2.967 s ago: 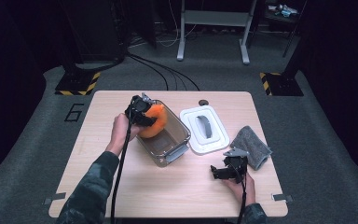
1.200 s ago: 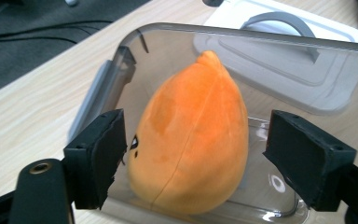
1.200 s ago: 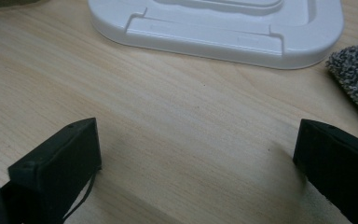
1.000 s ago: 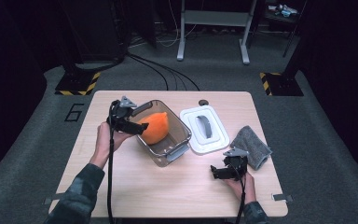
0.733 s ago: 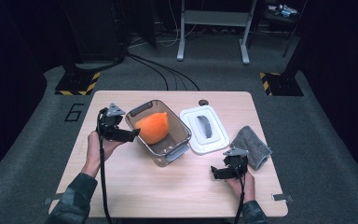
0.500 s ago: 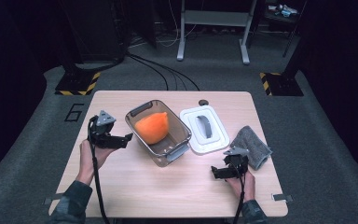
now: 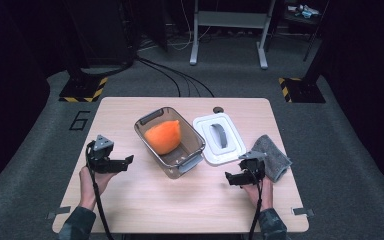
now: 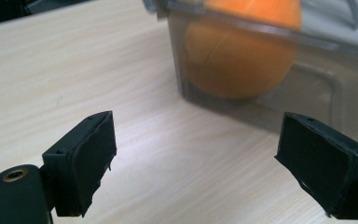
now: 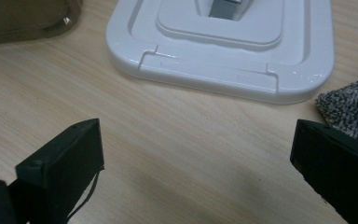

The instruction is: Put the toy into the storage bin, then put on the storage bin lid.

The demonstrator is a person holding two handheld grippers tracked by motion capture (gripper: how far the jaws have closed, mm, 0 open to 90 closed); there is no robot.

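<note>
An orange rounded object (image 7: 163,136) lies inside a clear grey plastic container (image 7: 191,150) at the table's middle; through the container wall it shows as an orange bulk (image 8: 235,60). My left gripper (image 7: 127,162) rests low at the front left, open and empty, facing the container (image 8: 307,93). A white lid (image 7: 219,138) with a grey handle lies just right of the container. My right gripper (image 7: 228,179) sits open near the front right, pointing at the lid (image 9: 223,51), nothing between its jaws.
A grey cloth (image 7: 272,155) lies at the table's right edge, its corner (image 9: 352,109) beside the lid. A small dark disc (image 7: 218,109) sits at the back of the table. Cables and stand legs are on the floor beyond.
My left gripper let go of the orange object in the container, then drew back left and toward the front edge, open. The right gripper stayed put.
</note>
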